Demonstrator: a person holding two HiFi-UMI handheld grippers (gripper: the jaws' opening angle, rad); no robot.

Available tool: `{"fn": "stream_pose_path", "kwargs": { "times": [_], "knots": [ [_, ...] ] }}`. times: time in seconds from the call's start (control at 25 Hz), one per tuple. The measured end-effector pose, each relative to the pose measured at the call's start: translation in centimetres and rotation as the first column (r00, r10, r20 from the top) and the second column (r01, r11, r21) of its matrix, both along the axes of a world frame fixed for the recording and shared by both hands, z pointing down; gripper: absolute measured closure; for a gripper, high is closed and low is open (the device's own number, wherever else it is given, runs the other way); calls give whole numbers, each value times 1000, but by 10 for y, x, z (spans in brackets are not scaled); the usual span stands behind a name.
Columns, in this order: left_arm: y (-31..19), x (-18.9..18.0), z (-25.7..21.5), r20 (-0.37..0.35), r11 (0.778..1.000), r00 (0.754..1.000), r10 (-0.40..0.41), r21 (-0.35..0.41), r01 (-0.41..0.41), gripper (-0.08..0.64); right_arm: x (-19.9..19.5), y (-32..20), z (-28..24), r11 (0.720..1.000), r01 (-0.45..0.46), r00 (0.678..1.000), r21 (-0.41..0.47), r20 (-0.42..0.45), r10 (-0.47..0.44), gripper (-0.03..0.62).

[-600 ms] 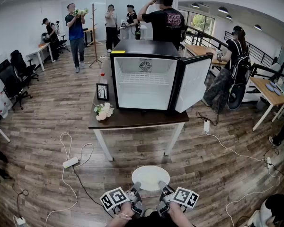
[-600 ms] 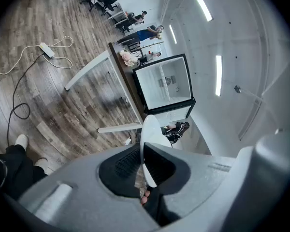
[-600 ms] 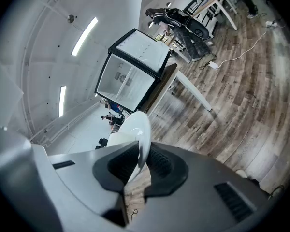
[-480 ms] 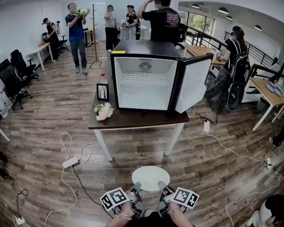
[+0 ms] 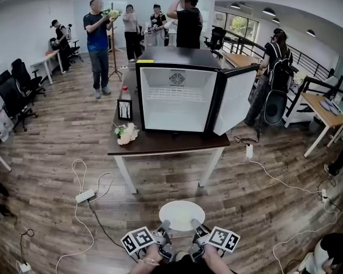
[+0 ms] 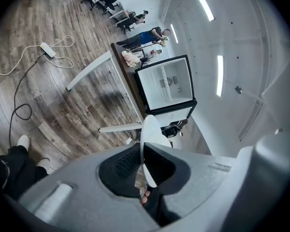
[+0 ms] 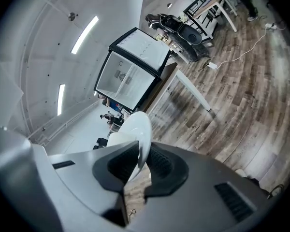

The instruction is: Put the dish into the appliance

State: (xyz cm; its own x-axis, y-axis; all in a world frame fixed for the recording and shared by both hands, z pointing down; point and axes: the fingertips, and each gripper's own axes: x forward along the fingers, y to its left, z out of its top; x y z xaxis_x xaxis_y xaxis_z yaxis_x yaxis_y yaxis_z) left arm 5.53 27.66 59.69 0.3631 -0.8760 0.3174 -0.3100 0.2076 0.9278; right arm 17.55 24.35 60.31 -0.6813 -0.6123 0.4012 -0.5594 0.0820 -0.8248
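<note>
Grip: left gripper [image 5: 163, 229] and right gripper [image 5: 196, 228] each pinch the near rim of the white dish [image 5: 182, 214].
Change: dish sits unmoved in that hold; mini fridge [image 5: 177, 99] barely nearer, bystanders [image 5: 98, 36] shifted.
Meaning: carry likely just starting; mini fridge well apart, door open.
Views: gripper views show the rim edge-on between pads; head view alone shows both grips and the table [image 5: 166, 144].
</note>
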Motion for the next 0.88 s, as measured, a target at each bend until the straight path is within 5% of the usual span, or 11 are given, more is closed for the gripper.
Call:
{"fn": "stream_pose_path", "kwargs": {
  "times": [0.88],
  "knots": [
    [6, -57, 4, 17, 999, 999, 50, -4, -50, 535, -57, 9, 7, 998, -53, 998, -15, 33, 54, 537]
  ]
}}
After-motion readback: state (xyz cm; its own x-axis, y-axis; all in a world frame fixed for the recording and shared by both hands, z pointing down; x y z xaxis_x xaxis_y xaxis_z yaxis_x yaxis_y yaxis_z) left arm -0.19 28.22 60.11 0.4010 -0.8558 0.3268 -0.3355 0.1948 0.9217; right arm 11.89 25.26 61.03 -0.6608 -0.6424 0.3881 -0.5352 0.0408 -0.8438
